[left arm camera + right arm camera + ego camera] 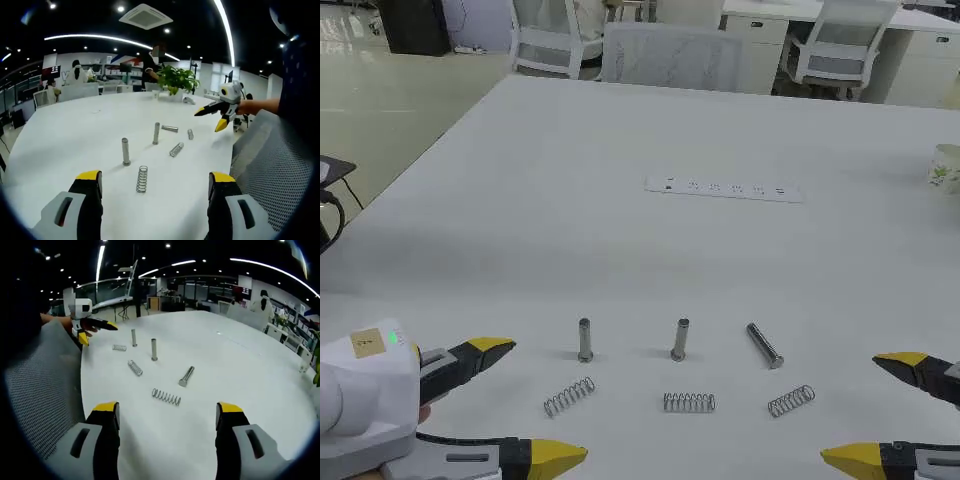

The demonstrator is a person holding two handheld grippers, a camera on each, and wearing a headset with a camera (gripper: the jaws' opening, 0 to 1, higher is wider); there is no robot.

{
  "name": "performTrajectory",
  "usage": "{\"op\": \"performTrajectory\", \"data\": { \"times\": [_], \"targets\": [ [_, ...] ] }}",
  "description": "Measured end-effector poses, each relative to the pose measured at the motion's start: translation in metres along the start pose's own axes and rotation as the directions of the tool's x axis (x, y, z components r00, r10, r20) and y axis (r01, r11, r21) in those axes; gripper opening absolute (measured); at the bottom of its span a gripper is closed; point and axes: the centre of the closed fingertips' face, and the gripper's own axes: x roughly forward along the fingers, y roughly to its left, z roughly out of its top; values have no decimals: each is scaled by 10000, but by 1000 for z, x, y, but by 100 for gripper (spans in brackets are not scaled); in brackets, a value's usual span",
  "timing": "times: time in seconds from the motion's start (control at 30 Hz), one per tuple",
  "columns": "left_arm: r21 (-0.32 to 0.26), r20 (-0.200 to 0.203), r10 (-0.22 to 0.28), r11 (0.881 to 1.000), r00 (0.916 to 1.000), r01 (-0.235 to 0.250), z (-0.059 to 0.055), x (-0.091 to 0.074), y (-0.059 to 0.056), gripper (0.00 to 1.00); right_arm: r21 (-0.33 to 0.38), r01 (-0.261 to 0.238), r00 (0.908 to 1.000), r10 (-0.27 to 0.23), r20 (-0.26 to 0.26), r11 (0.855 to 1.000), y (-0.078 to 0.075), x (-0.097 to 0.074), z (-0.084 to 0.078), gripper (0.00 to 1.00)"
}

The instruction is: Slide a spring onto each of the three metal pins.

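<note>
Three metal pins sit in a row on the white table (620, 230): the left pin (585, 339) and middle pin (680, 339) stand upright, the right pin (765, 345) lies on its side. In front of each lies a spring: left spring (569, 396), middle spring (689, 402), right spring (791, 400). My left gripper (525, 403) is open at the lower left, just left of the left spring (142, 179). At the lower right my right gripper (880, 408) is also open, with the right spring (166, 396) ahead of its jaws. Neither holds anything.
A white power strip (723, 188) lies further back on the table. A patterned cup (946, 167) stands at the right edge. Office chairs (685, 55) line the far side. A potted plant (176, 80) stands on the table beyond the pins.
</note>
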Motion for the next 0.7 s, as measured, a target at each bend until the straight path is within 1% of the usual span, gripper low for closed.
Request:
{"op": "performTrajectory", "data": {
  "times": [0.33, 0.53, 0.7],
  "targets": [
    [-1, -101, 58, 10000, 9999, -58, -3, -1, 0, 84, -5, -96, 10000, 96, -19, 10000, 2, 3, -2, 78],
    [27, -158, 64, 10000, 9999, -64, -2, 0, -3, 83, 24, -80, 10000, 80, 6, 10000, -2, 0, -5, 78],
    [67, -227, 66, 10000, 9997, -65, -3, 0, -5, 83, 6, -144, 9999, 144, -35, 9999, -1, 1, -5, 78]
  ]
}}
